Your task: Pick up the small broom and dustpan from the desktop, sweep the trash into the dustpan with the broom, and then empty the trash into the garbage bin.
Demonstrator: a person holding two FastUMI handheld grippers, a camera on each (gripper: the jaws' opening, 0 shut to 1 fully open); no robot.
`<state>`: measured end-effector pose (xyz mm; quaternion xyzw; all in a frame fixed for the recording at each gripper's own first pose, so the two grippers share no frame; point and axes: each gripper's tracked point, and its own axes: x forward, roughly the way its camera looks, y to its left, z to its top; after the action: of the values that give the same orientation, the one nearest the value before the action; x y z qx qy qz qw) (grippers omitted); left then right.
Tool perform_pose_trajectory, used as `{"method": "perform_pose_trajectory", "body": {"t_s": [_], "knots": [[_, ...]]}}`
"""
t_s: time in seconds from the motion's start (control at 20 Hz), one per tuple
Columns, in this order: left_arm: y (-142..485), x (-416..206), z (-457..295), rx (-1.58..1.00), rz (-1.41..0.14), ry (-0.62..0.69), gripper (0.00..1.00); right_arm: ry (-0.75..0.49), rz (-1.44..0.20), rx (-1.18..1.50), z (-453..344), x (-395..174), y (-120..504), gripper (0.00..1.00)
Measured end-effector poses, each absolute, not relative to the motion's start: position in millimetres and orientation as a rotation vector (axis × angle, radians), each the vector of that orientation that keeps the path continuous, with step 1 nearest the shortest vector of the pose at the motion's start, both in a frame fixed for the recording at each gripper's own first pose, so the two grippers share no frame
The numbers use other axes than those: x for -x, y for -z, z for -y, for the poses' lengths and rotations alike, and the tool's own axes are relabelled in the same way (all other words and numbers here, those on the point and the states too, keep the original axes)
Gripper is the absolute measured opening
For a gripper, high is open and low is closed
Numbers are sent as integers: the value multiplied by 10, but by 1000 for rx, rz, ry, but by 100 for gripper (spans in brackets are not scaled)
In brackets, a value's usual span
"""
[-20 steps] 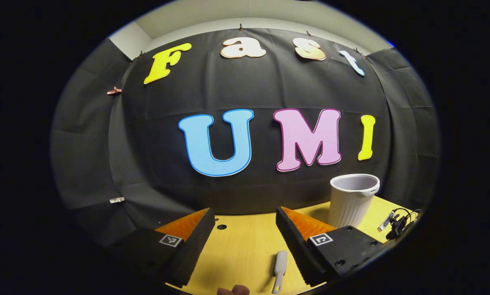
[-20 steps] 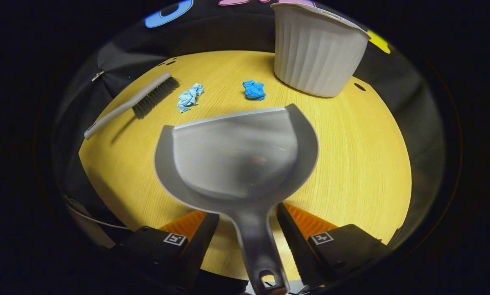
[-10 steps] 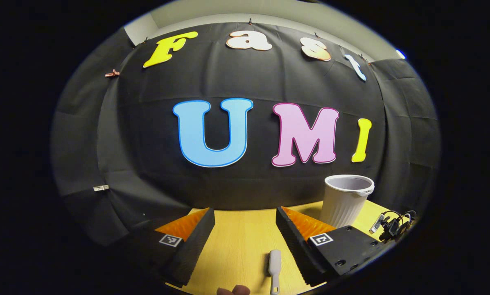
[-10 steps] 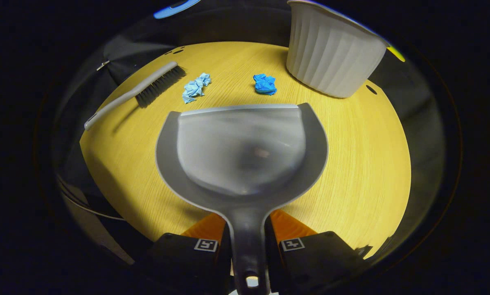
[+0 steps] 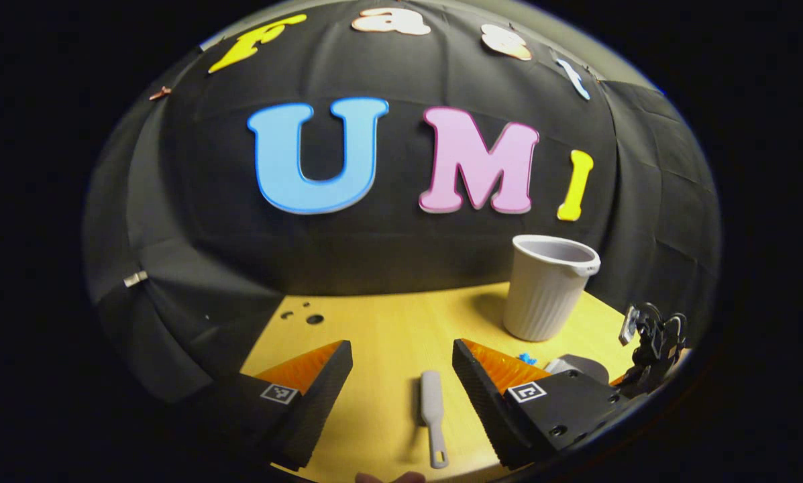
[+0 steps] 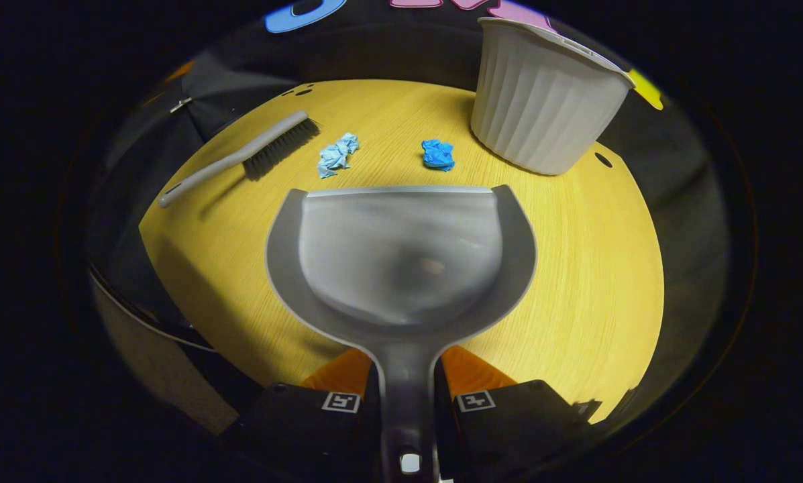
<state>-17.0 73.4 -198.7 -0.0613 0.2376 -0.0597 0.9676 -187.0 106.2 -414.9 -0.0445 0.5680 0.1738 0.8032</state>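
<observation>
Wood desktop [image 6: 575,268]; black cloth wall [image 5: 173,201] behind.

Booth wall of black cloth [image 5: 388,255] — creased, hung from small clips at its top edge, wrapping round the far and side edges. Yellow wood-grain desktop [image 6: 596,268] with round holes near its far edge. Pale plain wall strip [image 5: 616,67] above the cloth — lighting dim, warm.

Left gripper [image 5: 401,355], right gripper [image 6: 404,386]: black housings, 2 square coded markers each, visible screws.
</observation>
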Motion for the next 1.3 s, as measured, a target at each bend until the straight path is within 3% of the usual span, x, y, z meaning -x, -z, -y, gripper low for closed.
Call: {"method": "perform_pose_trajectory", "body": {"t_s": [0.5, 1.05, 1.25, 1.3], "knots": [[3438, 494, -108, 122, -956, 299, 93, -359, -1186, 85, -708, 1835, 3914, 37], [4426, 486, -118, 64, -1207, 246, 87, -311, -1207, 67, -543, 1950, 3900, 37], [4543, 491, -85, 59, -1236, 254, 74, -313, -1214, 64, -561, 1951, 3894, 37], [4553, 496, -82, 61, -1237, 255, 60, -316, -1216, 66, -565, 1948, 3887, 37]]}}
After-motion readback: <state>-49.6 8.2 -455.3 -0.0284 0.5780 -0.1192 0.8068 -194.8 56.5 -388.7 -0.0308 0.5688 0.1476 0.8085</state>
